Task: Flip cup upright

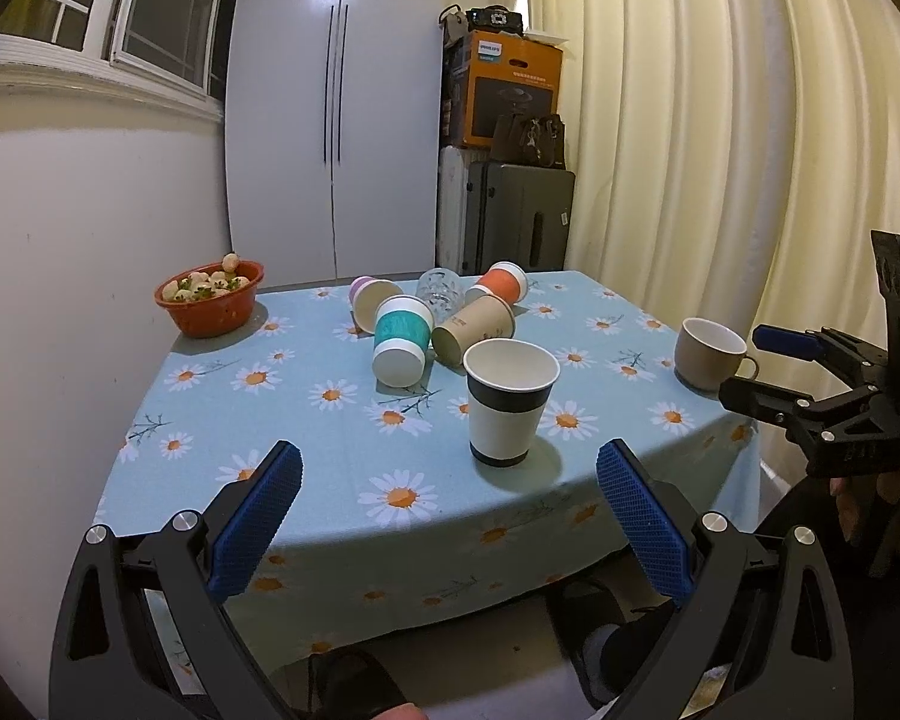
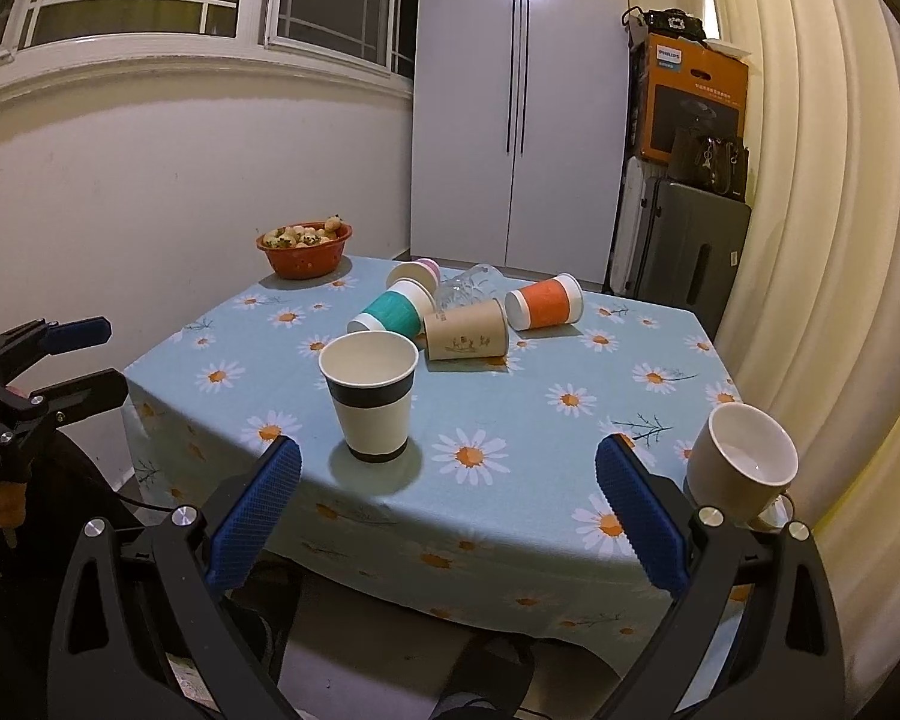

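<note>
A white paper cup with black bands stands upright near the table's front edge. Behind it lie several cups on their sides: a teal one, a brown one, an orange one, a pink one and a clear glass. A beige mug stands upright at the right. My left gripper is open and empty before the table edge. My right gripper is open and empty, also off the front edge.
A red bowl of pale fruit sits at the table's far left corner. The daisy tablecloth covers the table. A wall is at the left, a curtain at the right, a suitcase and boxes behind.
</note>
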A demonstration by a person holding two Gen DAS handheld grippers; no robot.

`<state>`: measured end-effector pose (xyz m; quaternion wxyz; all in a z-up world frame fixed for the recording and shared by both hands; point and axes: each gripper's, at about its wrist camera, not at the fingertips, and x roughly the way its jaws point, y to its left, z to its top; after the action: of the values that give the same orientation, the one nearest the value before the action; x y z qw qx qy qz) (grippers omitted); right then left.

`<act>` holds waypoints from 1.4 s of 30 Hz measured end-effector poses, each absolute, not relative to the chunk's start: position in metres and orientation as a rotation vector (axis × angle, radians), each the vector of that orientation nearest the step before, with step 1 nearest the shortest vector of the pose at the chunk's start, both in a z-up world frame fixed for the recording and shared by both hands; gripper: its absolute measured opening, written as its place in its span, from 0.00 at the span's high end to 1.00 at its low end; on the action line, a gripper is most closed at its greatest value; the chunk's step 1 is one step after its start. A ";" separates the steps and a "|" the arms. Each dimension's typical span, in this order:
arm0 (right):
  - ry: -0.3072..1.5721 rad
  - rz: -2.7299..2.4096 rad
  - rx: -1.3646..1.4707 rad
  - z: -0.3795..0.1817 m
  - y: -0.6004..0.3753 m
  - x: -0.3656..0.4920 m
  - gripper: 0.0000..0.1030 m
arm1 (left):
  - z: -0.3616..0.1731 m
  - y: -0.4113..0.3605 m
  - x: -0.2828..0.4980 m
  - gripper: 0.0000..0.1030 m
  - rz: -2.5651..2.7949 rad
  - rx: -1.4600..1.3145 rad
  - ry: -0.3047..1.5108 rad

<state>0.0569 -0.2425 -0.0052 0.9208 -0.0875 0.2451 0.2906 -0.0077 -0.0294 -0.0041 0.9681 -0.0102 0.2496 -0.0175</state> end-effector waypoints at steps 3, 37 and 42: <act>0.505 0.600 -0.173 -0.005 -0.243 0.058 0.05 | -0.004 -0.031 -0.007 0.06 -0.034 -0.016 0.507; 0.527 0.588 -0.144 -0.006 -0.247 0.062 0.05 | -0.002 -0.029 -0.008 0.06 -0.009 -0.039 0.494; 0.527 0.587 -0.144 -0.006 -0.248 0.062 0.05 | -0.003 -0.027 -0.007 0.06 -0.014 -0.043 0.496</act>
<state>0.0620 -0.2477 -0.0056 0.9207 -0.0699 0.2566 0.2855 -0.0067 -0.0275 -0.0033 0.9691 -0.0212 0.2455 -0.0069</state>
